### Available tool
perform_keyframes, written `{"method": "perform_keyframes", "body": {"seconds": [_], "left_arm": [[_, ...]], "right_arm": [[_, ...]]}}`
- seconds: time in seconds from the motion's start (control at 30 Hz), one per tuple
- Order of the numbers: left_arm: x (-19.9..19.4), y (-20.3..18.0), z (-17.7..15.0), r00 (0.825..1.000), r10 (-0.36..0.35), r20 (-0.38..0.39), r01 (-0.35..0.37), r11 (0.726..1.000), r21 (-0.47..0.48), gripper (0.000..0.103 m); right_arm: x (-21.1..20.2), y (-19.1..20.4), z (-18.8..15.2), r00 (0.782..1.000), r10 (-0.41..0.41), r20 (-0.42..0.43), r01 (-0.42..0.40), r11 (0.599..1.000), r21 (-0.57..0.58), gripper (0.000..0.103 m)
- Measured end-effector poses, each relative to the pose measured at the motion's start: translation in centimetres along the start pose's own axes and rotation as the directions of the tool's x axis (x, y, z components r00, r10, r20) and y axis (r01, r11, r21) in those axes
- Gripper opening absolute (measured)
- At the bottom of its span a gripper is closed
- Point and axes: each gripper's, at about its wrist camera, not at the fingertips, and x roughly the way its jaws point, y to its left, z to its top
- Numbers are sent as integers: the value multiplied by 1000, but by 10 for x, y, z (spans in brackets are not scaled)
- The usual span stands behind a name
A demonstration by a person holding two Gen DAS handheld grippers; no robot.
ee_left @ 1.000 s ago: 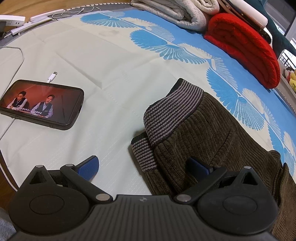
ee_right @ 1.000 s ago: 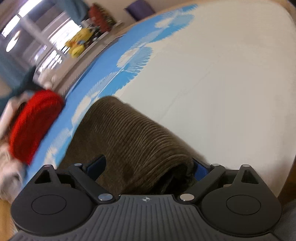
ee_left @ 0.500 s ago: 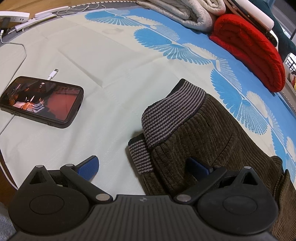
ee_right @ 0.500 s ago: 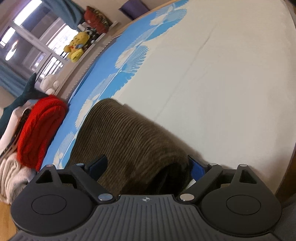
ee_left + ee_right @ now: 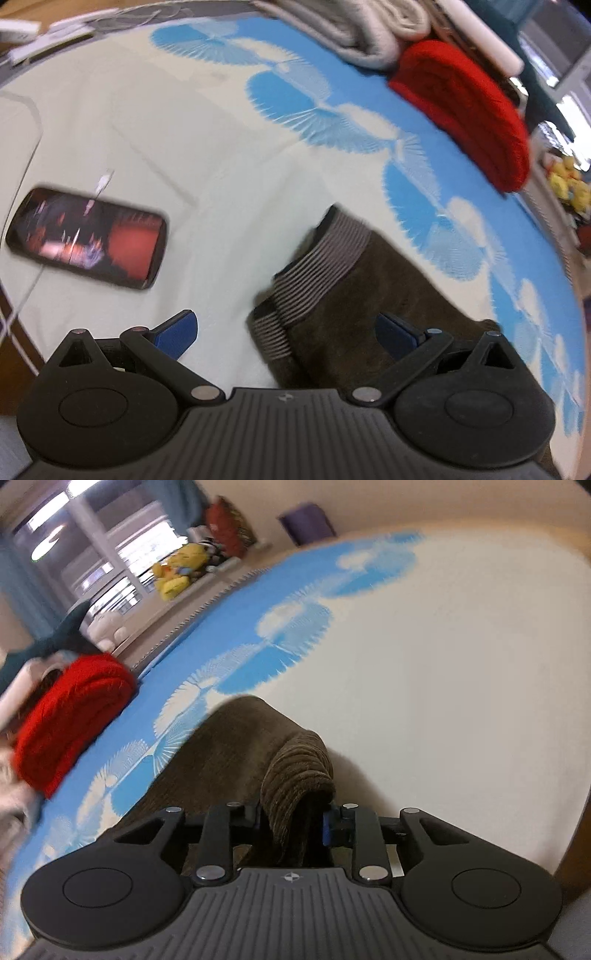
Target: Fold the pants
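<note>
The brown corduroy pants [image 5: 373, 295] lie folded on the bed, their grey striped waistband [image 5: 317, 266] turned toward the phone. My left gripper [image 5: 286, 330] is open; its right finger rests over the pants and its left finger over the bare sheet. In the right wrist view my right gripper [image 5: 295, 823] is shut on a bunched fold of the pants [image 5: 295, 775], and the rest of the cloth trails away to the left.
A phone [image 5: 86, 242] with a lit screen and a white cable lies left of the pants. A red rolled blanket [image 5: 469, 107] and grey folded bedding [image 5: 369, 33] sit at the far side. The bed sheet [image 5: 461, 664] stretches right; stuffed toys [image 5: 177, 572] sit by the window.
My right gripper has closed on the fold of the pants, which was loose between open fingers before. The left gripper stays open and has shifted slightly; the view is blurred by motion.
</note>
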Motion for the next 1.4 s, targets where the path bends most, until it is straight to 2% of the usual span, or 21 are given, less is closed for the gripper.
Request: {"method": "perform_keyframes", "body": {"seconds": [0.1, 0.17, 0.23, 0.27, 0.3, 0.37, 0.43, 0.47, 0.53, 0.6, 0.63, 0.73, 0.8, 0.87, 1.0, 1.03, 1.1, 1.17, 1.27, 1.33, 1.4], "left_arm": [[-8, -12, 16, 990, -131, -51, 133, 990, 40, 103], [-10, -24, 29, 957, -262, -121, 269, 962, 46, 103], [-7, -38, 43, 892, -397, -215, 413, 910, 35, 103], [-5, -46, 50, 868, -431, -247, 455, 889, 49, 103], [-3, -51, 54, 874, -418, -248, 449, 890, 80, 103], [5, -54, 53, 900, -367, -237, 403, 907, 124, 103], [30, -48, 44, 887, -352, -298, 397, 912, 104, 103], [41, -43, 38, 882, -344, -324, 389, 918, 84, 103], [64, -35, 24, 877, -321, -357, 360, 932, 48, 103], [77, -33, 16, 867, -324, -378, 363, 931, 33, 102], [79, -36, 16, 863, -327, -385, 370, 928, 40, 102], [71, -44, 22, 869, -354, -345, 403, 912, 80, 101], [66, -51, 22, 872, -359, -333, 411, 906, 99, 99], [70, -64, 18, 874, -330, -357, 399, 907, 136, 96], [91, -86, 3, 885, -175, -431, 281, 939, 198, 80], [95, -93, 0, 896, -127, -425, 237, 947, 217, 75], [89, -105, -1, 929, -60, -366, 171, 945, 279, 25], [71, -116, 9, 925, -150, -350, 254, 928, 274, 18], [29, -126, 34, 933, -274, -234, 336, 897, 288, 17], [4, -116, 50, 920, -343, -191, 385, 883, 267, 16], [-11, -91, 53, 932, -345, -113, 363, 886, 289, 16]], "right_arm": [[-22, 64, -7, 993, 32, 116, 1, 962, -273, 26], [-42, 124, -28, 973, 144, 179, -39, 870, -492, 26], [-62, 185, -66, 942, 292, 167, -99, 716, -691, 26], [-70, 210, -89, 923, 354, 148, -119, 631, -767, 26], [-78, 233, -117, 896, 428, 114, -144, 526, -838, 26], [-84, 267, -174, 847, 530, -43, -233, 298, -926, 26], [-75, 283, -226, 806, 527, -268, -392, 136, -910, 28], [-68, 285, -245, 785, 491, -378, -479, 95, -872, 34], [-56, 280, -270, 740, 424, -522, -607, 86, -790, 51], [-62, 266, -263, 707, 498, -503, -621, 97, -778, 64], [-62, 261, -252, 689, 493, -531, -656, 113, -746, 72], [-60, 242, -208, 671, 480, -565, -713, 207, -670, 74], [-64, 223, -182, 687, 488, -538, -703, 261, -662, 74], [-70, 200, -164, 723, 484, -494, -670, 316, -671, 76], [-66, 161, -143, 775, 493, -395, -605, 396, -691, 76], [-64, 154, -144, 788, 489, -375, -590, 424, -687, 76], [-49, 142, -141, 785, 499, -367, -601, 469, -647, 77], [-39, 139, -142, 782, 511, -358, -604, 478, -637, 78], [-38, 141, -137, 785, 519, -339, -595, 477, -647, 76], [-42, 143, -127, 770, 545, -331, -613, 491, -619, 76], [-50, 144, -115, 744, 584, -325, -641, 488, -593, 76]]}}
